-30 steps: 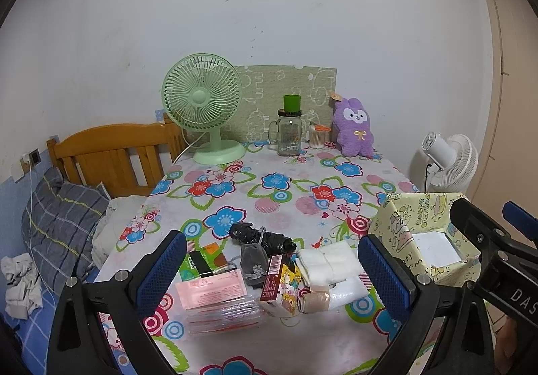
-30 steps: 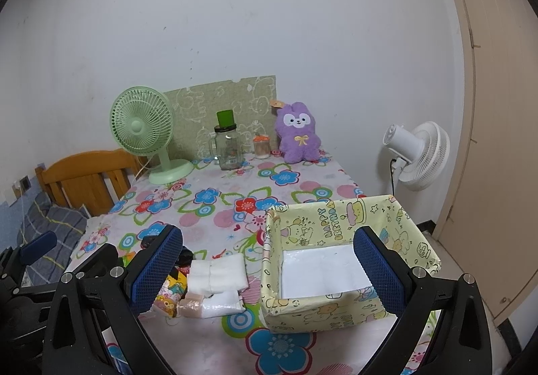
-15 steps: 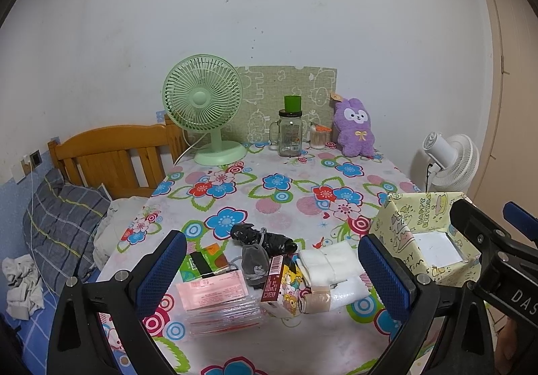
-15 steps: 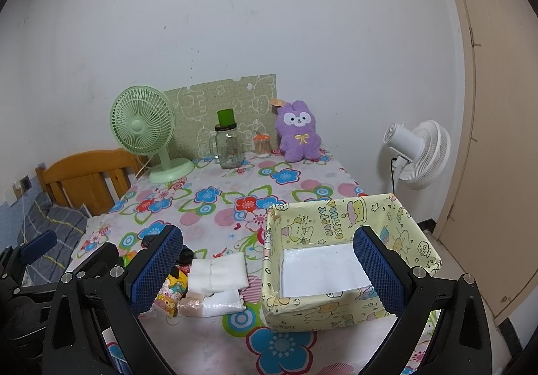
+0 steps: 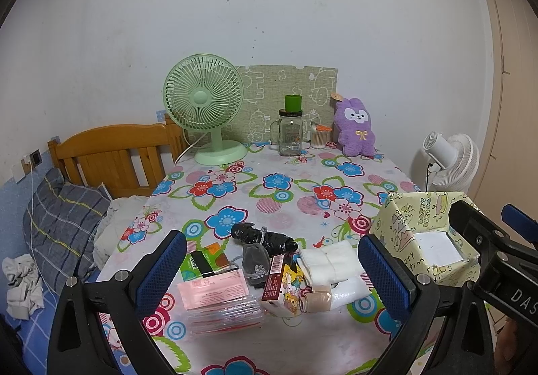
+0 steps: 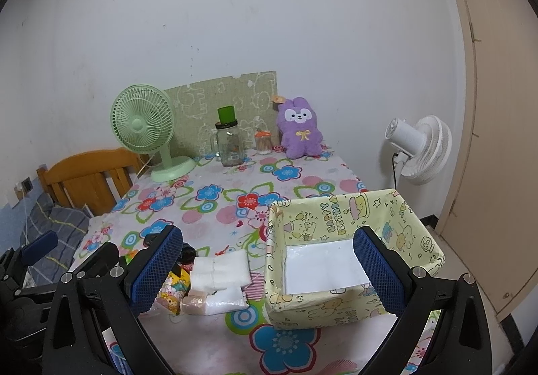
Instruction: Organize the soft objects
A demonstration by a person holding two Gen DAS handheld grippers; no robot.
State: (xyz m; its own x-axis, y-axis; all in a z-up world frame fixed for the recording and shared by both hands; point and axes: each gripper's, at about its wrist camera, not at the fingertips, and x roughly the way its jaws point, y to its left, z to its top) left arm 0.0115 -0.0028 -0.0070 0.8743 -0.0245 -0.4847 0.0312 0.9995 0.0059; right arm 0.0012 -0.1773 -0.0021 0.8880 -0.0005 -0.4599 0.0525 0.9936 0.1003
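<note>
Clutter fills the near edge of the floral surface [image 5: 269,193] in the left wrist view: folded white cloths [image 5: 331,262], a black bundle [image 5: 264,235], a grey pouch [image 5: 255,262], a pink packet [image 5: 213,287] and a cartoon carton [image 5: 284,289], all between the wide-apart jaws of the left gripper [image 5: 270,277], which holds nothing. Right wrist view: the right gripper [image 6: 267,271], jaws apart and empty, frames the yellow box [image 6: 339,217], with the cloths [image 6: 220,269] just beside its left wall.
</note>
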